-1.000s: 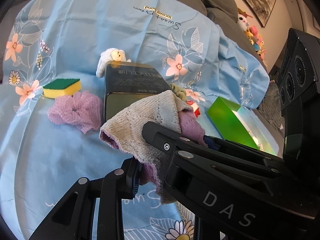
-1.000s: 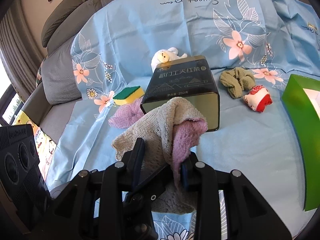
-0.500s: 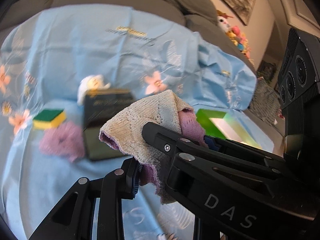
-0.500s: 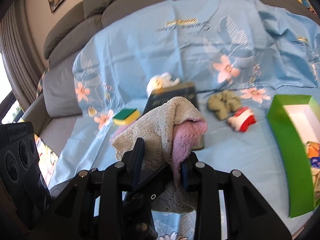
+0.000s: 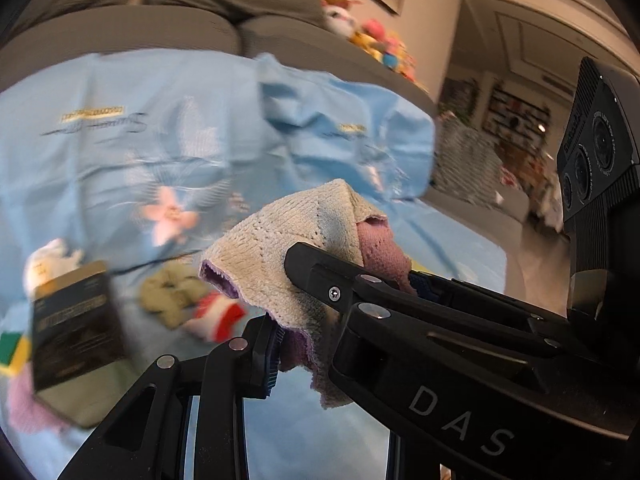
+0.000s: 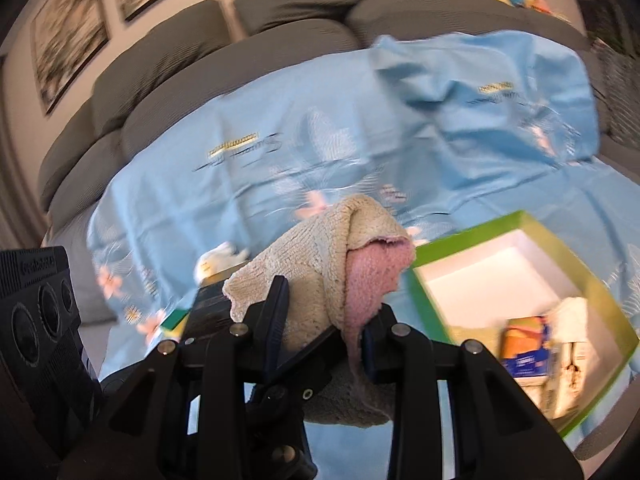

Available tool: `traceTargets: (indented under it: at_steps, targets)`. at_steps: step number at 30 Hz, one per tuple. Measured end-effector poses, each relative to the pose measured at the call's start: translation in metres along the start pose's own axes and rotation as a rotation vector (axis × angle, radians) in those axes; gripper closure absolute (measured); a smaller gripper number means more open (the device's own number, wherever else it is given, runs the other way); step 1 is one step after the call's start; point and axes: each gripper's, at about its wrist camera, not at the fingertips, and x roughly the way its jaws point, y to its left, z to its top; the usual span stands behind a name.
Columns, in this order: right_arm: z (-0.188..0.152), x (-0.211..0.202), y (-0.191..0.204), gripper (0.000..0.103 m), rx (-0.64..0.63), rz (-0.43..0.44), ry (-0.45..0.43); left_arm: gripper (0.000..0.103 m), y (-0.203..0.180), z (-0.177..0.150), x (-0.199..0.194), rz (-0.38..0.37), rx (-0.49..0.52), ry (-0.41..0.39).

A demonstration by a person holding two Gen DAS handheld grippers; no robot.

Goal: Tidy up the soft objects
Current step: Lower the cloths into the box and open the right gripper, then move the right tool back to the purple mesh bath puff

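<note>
A folded knit cloth, beige outside and pink inside, hangs in the air between both grippers. My left gripper is shut on its lower purple-edged part; only the left finger with the blue pad shows. The right gripper's body, marked DAS, crosses in front of it. In the right wrist view my right gripper is shut on the same cloth, with the left gripper's finger poking in between. An open green box holding packets lies to the right, below the cloth.
On the blue floral sheet lie a dark tin, an olive scrunchie, a red and white soft item, a white plush, a sponge and a purple scrunchie. Grey sofa cushions rise behind.
Both grippers have risen and swung right with the cloth held between them. The tin and small items slid to the left of the views, and the green box came closer.
</note>
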Motion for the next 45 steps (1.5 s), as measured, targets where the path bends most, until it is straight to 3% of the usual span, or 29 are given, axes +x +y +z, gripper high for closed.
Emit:
traceTargets:
  at_steps: [13, 20, 29, 35, 36, 38, 40, 45]
  targets:
    - [-0.001, 0.015, -0.105, 0.07, 0.264, -0.097, 0.013, 0.073, -0.043, 0.005, 0.092, -0.137, 0.095, 0.212]
    - [-0.012, 0.028, -0.141, 0.071, 0.384, -0.14, 0.053, 0.073, -0.058, -0.004, 0.122, -0.144, 0.123, 0.323]
    - [-0.021, 0.035, -0.161, 0.07, 0.448, -0.202, 0.095, 0.073, -0.062, -0.012, 0.136, -0.12, 0.116, 0.381]
    - [-0.025, 0.032, -0.171, 0.068, 0.486, -0.22, 0.094, 0.072, -0.056, -0.009, 0.126, -0.12, 0.055, 0.366]
    - [-0.025, 0.03, -0.172, 0.064, 0.487, -0.22, 0.086, 0.072, -0.053, -0.008, 0.121, -0.126, 0.037, 0.353]
    - [-0.025, 0.023, -0.174, 0.05, 0.502, -0.208, 0.056, 0.067, -0.048, -0.006, 0.11, -0.122, 0.008, 0.329]
    - [-0.026, 0.017, -0.174, 0.042, 0.516, -0.183, 0.023, 0.047, -0.04, -0.006, 0.091, -0.102, -0.011, 0.301]
    - [-0.022, -0.002, -0.17, 0.036, 0.532, -0.151, -0.072, 0.042, -0.017, -0.007, 0.041, -0.056, -0.04, 0.225]
